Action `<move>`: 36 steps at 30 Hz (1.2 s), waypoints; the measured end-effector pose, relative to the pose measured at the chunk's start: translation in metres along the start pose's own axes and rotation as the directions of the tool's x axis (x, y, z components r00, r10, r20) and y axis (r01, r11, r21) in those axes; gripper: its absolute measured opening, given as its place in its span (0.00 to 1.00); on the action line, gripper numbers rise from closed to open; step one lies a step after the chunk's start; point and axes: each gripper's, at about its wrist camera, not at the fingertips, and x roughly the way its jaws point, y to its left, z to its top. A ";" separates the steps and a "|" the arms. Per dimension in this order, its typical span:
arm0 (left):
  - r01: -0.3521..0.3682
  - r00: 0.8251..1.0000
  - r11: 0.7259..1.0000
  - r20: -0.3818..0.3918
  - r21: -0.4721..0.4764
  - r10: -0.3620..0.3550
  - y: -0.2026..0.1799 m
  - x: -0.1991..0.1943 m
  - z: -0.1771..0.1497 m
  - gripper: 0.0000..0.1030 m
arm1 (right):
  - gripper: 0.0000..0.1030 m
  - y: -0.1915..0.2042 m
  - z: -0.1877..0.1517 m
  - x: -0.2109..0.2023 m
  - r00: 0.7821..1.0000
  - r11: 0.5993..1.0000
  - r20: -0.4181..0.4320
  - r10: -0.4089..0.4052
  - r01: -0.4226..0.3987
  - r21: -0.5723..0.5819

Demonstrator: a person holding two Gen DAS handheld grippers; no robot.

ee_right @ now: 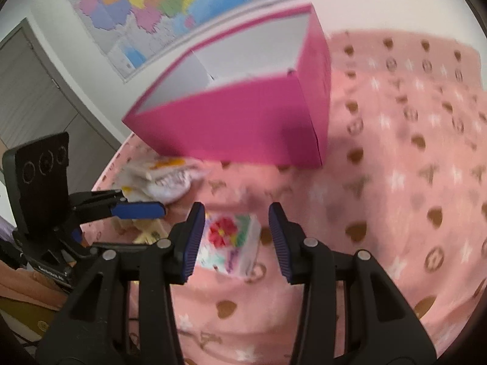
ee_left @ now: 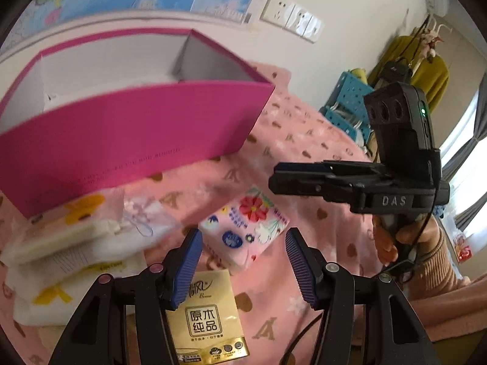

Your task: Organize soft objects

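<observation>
Both tongs, left and right, tilt downward, spread, over the floral tissue pack.

Wall map, switch plates, blue crate — yellow garment hung nr window.

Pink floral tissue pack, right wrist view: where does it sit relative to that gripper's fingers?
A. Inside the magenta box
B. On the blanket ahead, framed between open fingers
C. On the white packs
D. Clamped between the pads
B: the floral tissue pack lies on the pink blanket, unpinched by the right gripper.
</observation>
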 end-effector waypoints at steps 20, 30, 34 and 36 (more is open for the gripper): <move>-0.008 0.999 1.000 -0.048 -0.010 0.008 -0.010 0.022 -0.003 0.55 | 0.44 -0.006 -0.021 0.013 0.998 0.998 -0.043 0.046 -0.044 0.036; 0.010 0.999 1.000 -0.042 -0.020 -0.011 -0.009 0.023 -0.002 0.55 | 0.39 0.001 -0.022 0.017 0.998 0.999 -0.052 0.040 -0.039 0.022; 0.024 0.999 1.000 -0.031 -0.020 -0.025 -0.011 0.023 -0.002 0.55 | 0.37 0.001 -0.022 0.014 0.998 0.998 -0.045 0.049 -0.048 0.032; 0.006 1.000 1.000 -0.026 -0.016 -0.006 -0.011 0.023 -0.001 0.50 | 0.35 0.000 -0.022 0.014 0.998 0.998 -0.044 0.048 -0.046 0.034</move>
